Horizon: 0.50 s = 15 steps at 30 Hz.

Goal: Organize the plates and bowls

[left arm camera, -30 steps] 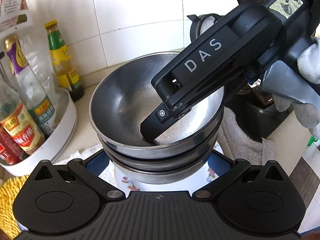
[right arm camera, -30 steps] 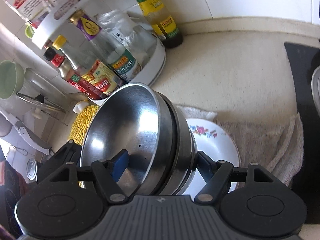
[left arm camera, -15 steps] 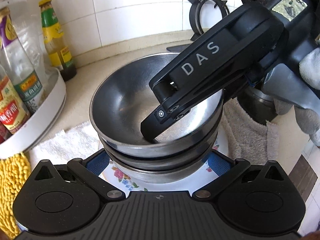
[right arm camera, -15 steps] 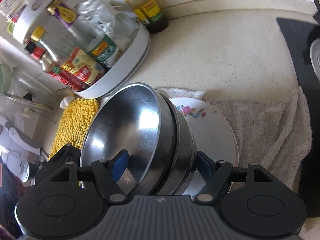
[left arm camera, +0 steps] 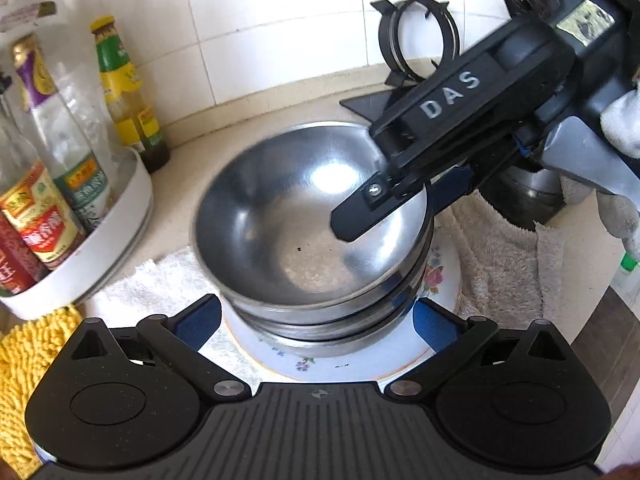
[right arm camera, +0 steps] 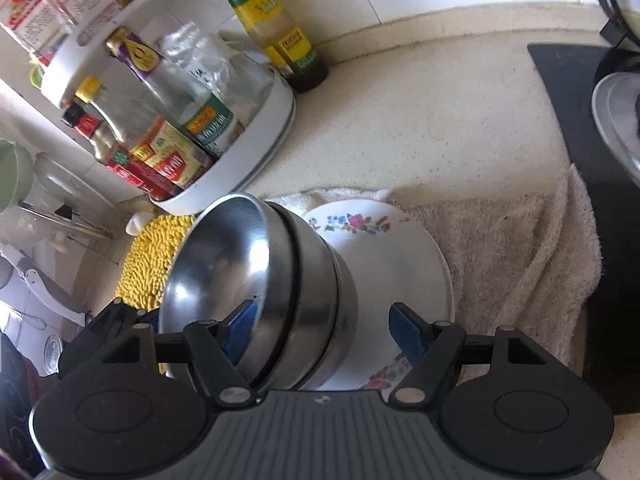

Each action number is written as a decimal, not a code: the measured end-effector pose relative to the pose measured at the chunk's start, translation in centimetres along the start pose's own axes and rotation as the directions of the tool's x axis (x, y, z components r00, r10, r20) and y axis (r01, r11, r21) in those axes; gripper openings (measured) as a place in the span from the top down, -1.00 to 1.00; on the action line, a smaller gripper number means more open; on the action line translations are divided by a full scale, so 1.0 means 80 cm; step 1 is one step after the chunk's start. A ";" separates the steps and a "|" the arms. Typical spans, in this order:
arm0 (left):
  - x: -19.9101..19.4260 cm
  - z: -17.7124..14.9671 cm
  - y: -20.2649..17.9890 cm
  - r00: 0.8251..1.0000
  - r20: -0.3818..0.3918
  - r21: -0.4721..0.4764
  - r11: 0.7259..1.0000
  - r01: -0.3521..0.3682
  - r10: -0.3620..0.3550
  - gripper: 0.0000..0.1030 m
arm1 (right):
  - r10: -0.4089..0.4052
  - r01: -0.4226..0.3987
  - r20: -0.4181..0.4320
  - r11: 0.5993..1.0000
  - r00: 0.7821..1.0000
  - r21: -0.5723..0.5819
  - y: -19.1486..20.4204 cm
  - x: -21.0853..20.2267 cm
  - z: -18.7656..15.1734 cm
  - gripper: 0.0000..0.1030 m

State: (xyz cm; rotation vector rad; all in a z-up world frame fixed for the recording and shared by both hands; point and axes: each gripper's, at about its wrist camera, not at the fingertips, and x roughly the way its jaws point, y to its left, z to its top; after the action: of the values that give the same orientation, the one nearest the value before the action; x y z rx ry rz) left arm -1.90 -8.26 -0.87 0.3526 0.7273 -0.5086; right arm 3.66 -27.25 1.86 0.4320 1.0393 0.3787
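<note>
Currently at stake: 3 nested steel bowls (left arm camera: 312,240) sitting, as far as I can judge, on the floral plate (right arm camera: 380,248).
Plate: lies on a beige towel (right arm camera: 500,248), which runs out from under it on the stove side.
Left gripper (left arm camera: 316,322): jaws spread wide to either side of the lowest bowl, low over the plate. A sliver of white plate shows between one pad and the bowl, so nothing is clamped.
Right gripper (right arm camera: 324,332): straddles the stack's rim, 1 finger inside the top bowl, the other outside above the plate and clear of the wall. It is not gripping either.
Risk 1: drawing the inner finger out at a slant could hook the rim and tip the top bowl off the plate.
Risk 2: the bowls look tilted in the right wrist view. If they are not seated, they may slide on the glazed plate.
Risk 3: the soft towel gives, so a nudge from the left pads could rock plate and stack together.
Nearby: a white bottle tray (left arm camera: 80,276) stands beside the plate, within reach of a sliding bowl.
</note>
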 end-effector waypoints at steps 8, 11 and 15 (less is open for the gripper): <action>-0.043 -0.006 0.014 0.999 0.040 -0.116 0.993 0.018 -0.013 -1.00 | 0.026 -0.024 0.095 0.999 0.995 -0.022 0.020 -0.054 -0.027 -0.72; -0.061 -0.008 0.023 0.998 0.066 -0.161 0.987 0.012 -0.001 -1.00 | 0.017 -0.013 0.126 0.999 0.992 -0.034 0.029 -0.072 -0.045 -0.72; -0.078 -0.012 0.034 0.997 0.076 -0.252 0.968 -0.008 0.028 -1.00 | -0.061 0.075 0.186 0.995 0.981 -0.068 0.044 -0.092 -0.075 -0.72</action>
State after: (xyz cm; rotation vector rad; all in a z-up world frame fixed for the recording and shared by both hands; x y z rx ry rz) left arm -4.84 -3.60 3.22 0.1012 0.7016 -0.4054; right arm -5.32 -26.90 6.49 0.3560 0.8547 0.3092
